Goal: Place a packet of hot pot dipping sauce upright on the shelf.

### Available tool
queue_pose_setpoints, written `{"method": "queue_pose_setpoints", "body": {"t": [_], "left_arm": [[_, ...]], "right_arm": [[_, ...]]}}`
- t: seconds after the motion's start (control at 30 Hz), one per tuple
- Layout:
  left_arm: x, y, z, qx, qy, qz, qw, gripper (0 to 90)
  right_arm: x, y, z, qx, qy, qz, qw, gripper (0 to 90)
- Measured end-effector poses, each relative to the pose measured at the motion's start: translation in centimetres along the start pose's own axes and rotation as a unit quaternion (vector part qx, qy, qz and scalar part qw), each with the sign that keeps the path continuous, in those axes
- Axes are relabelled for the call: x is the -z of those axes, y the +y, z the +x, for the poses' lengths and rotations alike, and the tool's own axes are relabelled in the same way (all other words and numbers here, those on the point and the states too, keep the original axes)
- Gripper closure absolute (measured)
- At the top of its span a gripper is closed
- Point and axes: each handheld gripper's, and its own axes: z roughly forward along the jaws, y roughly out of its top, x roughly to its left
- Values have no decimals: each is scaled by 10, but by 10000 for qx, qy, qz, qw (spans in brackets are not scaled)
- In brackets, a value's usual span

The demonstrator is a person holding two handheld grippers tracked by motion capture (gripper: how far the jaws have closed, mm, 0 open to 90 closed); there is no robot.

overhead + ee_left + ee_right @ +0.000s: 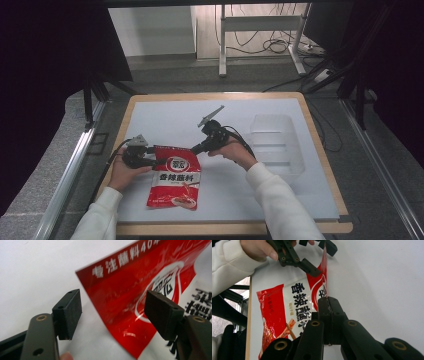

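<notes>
i had the right gripper [327,300] pinching the top edge of the glossy red-and-white plastic seasoning pouch [174,181], which lay on the white table mat [280,195] near its front edge, while the left gripper [113,312] held its jaws spread around the pouch's upper left corner without pressing it.

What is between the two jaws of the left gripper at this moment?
The upper edge of the red sauce packet stands between the open pads of the left gripper, touching neither, as the left gripper view shows.
</notes>
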Motion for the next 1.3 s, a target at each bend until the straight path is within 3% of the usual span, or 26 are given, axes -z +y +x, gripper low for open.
{"method": "queue_pose_setpoints", "body": {"t": [0.13,0.27,0.37,0.43,0.5,0.67,0.97,1.07,1.17,1.3], "left_arm": [[-1,-1,-1,-99,-141,-1,9999,424],[9,-1,-7,-255,85,219,9994,540],[15,-2,-10,-223,67,167,9996,617],[22,-6,-15,-223,28,140,9996,735],[23,-8,-19,-367,48,185,9991,783],[25,-10,-27,-568,141,223,9980,874],[26,-11,-28,-675,157,189,9974,894],[26,-11,-28,-728,143,196,9971,895],[26,-11,-28,-734,148,187,9970,895],[27,-11,-28,-756,149,205,9968,895]], "right_arm": [[0,-1,0,-5,-2,3,10000,890],[0,-2,-2,25,-35,10,10000,890],[0,-3,-2,-16,-48,18,10000,889],[1,-5,-3,-31,-77,-1,10000,889],[1,-7,-4,-28,-93,-13,10000,889],[1,-8,-3,13,-144,1,9999,888],[2,-8,-3,30,-197,1,9998,880],[1,-7,-3,58,-345,-28,9994,703],[0,-4,-3,51,-529,-68,9986,584],[-1,3,-2,36,-658,-127,9977,500]]}}
